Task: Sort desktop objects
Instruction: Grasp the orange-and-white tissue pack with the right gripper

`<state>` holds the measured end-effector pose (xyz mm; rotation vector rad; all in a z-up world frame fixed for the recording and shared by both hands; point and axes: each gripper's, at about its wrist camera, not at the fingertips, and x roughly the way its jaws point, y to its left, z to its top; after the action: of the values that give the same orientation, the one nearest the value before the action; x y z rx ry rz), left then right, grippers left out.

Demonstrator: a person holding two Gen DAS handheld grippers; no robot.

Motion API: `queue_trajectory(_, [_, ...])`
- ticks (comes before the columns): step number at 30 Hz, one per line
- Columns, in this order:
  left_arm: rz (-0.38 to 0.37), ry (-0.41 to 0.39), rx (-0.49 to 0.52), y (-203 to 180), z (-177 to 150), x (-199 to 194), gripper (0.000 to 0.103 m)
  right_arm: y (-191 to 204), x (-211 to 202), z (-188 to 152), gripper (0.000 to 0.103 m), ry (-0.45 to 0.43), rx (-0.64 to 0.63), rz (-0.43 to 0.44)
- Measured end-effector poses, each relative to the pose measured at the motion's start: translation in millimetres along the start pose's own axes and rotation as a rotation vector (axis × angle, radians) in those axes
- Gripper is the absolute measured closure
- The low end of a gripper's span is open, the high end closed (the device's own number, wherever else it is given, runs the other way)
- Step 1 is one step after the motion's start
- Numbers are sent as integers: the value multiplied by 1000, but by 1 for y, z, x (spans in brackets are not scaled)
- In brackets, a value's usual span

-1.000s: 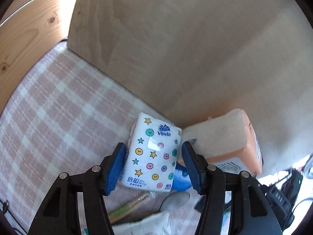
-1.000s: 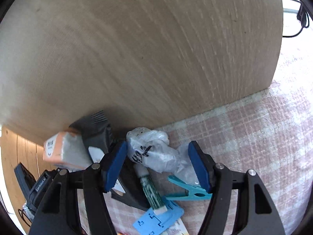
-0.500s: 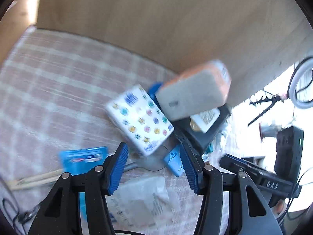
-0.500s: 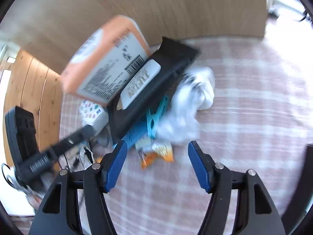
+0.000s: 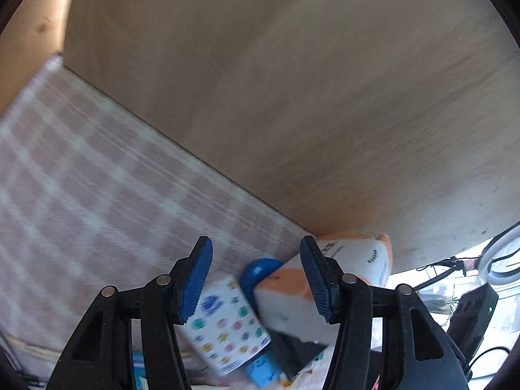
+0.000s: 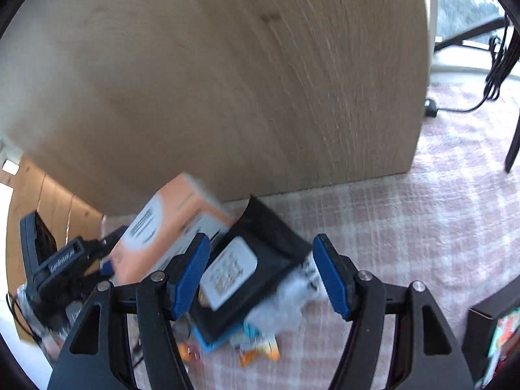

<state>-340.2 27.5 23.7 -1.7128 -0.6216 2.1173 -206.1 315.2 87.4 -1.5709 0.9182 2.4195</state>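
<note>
My left gripper (image 5: 256, 276) is open and empty above a pile on the pink checked cloth (image 5: 81, 178). Below it lie a white tissue pack with coloured dots (image 5: 227, 328), a blue round-ended object (image 5: 260, 269) and an orange-and-white pack (image 5: 325, 279). My right gripper (image 6: 260, 276) is open and empty over a black pouch with a white label (image 6: 247, 269). The orange pack (image 6: 169, 230) lies left of the pouch, and a crumpled white plastic bag (image 6: 292, 295) lies under its right side. Both views are blurred.
A tall wooden panel (image 5: 292, 81) stands right behind the pile, also in the right wrist view (image 6: 227, 81). A black device (image 6: 48, 260) sits at the left, cables (image 6: 497, 65) at the far right, a dark box (image 6: 487, 325) at the lower right.
Both cameras have swung fast. The left view tipped back up to the panel, with the tissue pack low between the fingers. The right view moved closer over the black pouch. Both grippers stay open.
</note>
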Motion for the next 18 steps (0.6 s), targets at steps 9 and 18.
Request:
queue_trajectory(9, [-22,53,28,-15,-19,31,51,23,41,-6,38,104,-111,-43])
queue_trajectory(18, [-15,168,226,-22,-97,14,51,9,6,-83,35,224,-375,-123])
